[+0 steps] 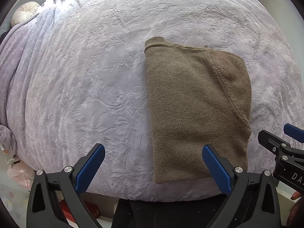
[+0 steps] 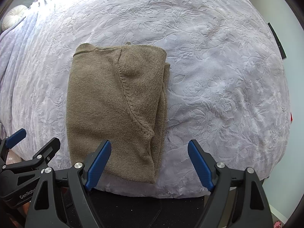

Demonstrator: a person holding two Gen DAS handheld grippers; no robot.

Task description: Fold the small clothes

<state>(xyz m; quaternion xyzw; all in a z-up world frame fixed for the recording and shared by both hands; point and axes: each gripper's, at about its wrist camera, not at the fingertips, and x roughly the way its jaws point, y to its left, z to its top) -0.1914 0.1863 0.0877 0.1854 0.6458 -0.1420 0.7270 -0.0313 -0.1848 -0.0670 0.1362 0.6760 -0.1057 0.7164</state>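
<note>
I see both my left gripper and right gripper spread wide and holding nothing above the bed's near edge, where the folded brown sweater lies on the lilac blanket.

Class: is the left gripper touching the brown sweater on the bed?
Cannot tell. In the left wrist view, the left gripper has open jaws, one overlapping the sweater; neither view shows contact or gap plainly.

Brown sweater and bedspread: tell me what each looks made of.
Brown sweater: apparently a fine knit, perhaps wool or a blend; matte, slightly fuzzy, with a ribbed collar and stitched seam. Bedspread: looks like plush lilac fleece or velvet; soft sheen, embossed floral pattern.
</note>
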